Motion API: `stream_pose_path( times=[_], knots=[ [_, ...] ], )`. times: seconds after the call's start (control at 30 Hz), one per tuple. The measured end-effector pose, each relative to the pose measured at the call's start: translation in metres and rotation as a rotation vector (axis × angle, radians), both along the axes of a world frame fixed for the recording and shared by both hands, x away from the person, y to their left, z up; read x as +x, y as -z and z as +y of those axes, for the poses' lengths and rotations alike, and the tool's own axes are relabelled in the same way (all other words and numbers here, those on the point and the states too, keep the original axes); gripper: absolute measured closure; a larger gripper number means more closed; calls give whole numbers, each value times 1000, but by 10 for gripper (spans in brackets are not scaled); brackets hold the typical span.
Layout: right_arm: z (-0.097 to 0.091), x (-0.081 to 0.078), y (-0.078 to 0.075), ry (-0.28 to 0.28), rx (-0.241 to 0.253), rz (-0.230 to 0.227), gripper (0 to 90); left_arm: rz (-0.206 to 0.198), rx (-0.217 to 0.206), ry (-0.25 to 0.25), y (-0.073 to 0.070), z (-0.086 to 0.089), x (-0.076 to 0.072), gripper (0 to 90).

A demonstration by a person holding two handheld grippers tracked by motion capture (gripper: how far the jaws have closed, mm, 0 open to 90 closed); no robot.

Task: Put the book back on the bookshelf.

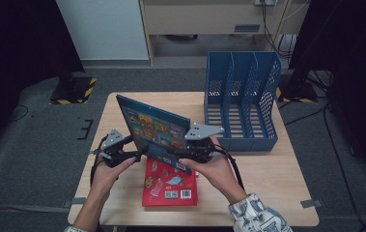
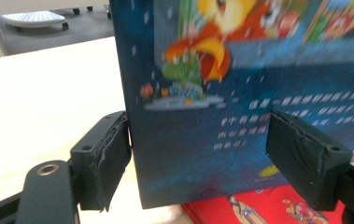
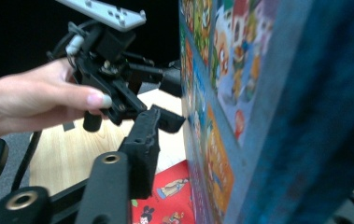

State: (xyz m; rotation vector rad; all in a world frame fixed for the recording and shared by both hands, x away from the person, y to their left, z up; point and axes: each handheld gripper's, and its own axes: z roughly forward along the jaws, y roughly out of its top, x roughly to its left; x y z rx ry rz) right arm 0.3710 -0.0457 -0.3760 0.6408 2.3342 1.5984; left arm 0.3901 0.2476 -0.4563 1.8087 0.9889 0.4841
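A blue picture book [image 1: 154, 128] stands tilted on its lower edge over a red book [image 1: 171, 186] that lies flat on the table. My left gripper [image 1: 139, 151] is at the blue book's lower left corner. In the left gripper view [image 2: 198, 158] one pad presses the spine edge and the other lies on the cover of the blue book [image 2: 240, 93], so it is shut on it. My right gripper [image 1: 183, 154] straddles the book's right side. Its visible finger [image 3: 142, 149] stands clear of the cover [image 3: 258, 116], and its other jaw is hidden behind the book.
A blue three-slot file rack [image 1: 241, 96] stands at the table's back right. The wooden table [image 1: 267, 169] has bare room on the right and along the front. The red book [image 3: 165, 200] lies just below both grippers. Dark floor and stands surround the table.
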Motion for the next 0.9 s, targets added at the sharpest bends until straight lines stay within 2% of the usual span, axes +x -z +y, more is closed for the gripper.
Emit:
stream_pose_path(
  times=[0.07,0.17,0.57,0.7,0.9],
  knots=[
    [1,0,0,-3,-4,-5,622,11,-15,-2,4,0,1,211],
    [2,-1,-1,0,-3,-9,680,14,-17,-1,6,-1,3,216],
    [6,-4,-1,19,-1,-38,716,14,-36,-24,16,-3,-2,201],
    [7,-3,-2,22,21,-27,710,24,-48,-37,19,-1,-7,202],
    [9,-3,-4,24,21,-37,719,42,-34,-27,25,-6,-7,214]
  ],
)
